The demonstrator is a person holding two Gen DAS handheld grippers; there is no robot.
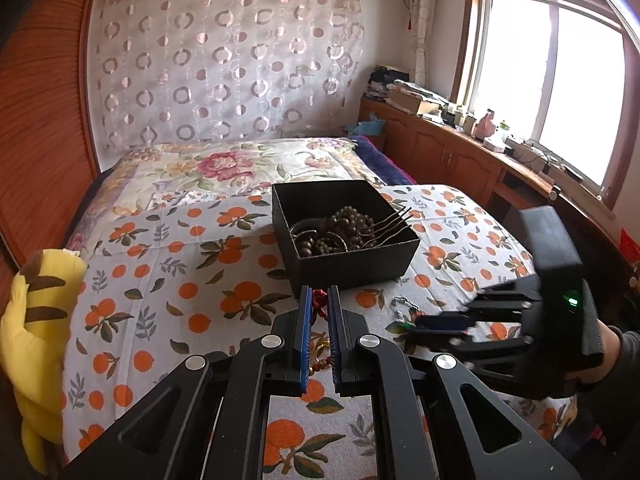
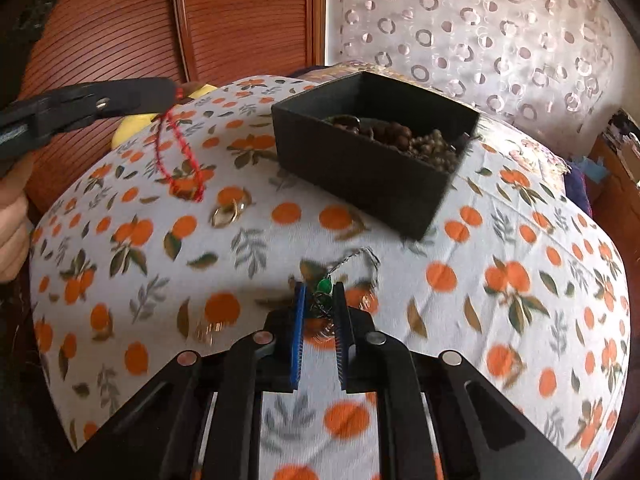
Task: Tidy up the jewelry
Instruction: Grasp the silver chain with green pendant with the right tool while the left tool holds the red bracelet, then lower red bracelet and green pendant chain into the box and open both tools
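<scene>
Jewelry lies partly in a black box (image 1: pixel 346 236) and partly loose on the orange-print bedspread (image 1: pixel 172 280). In the left wrist view the box sits at about one o'clock from the left gripper (image 1: pixel 319 304), holding dark bead strands (image 1: pixel 352 220) and thin metal hairpins (image 1: pixel 394 222) whose prongs lean on the box's right rim.

The left gripper's blue-padded jaws stand close together, clamped on a red braided cord (image 2: pixel 180 156). In the right wrist view that cord hangs in a loop from the gripper's tip at ten o'clock, its lower end reaching down near the spread. Just below the loop, at about eleven o'clock from the right gripper (image 2: pixel 320 300), gold rings (image 2: pixel 228 212) rest on the fabric.

The right gripper's jaws are narrowed around a green pendant (image 2: pixel 325 286) on a thin silver chain (image 2: pixel 360 256). The chain trails up toward one o'clock across the spread; motion blur makes it hard to tell how firmly the pendant is held.

A yellow plush toy (image 1: pixel 36 344) sits at nine o'clock in the left wrist view, at the bed's edge.
</scene>
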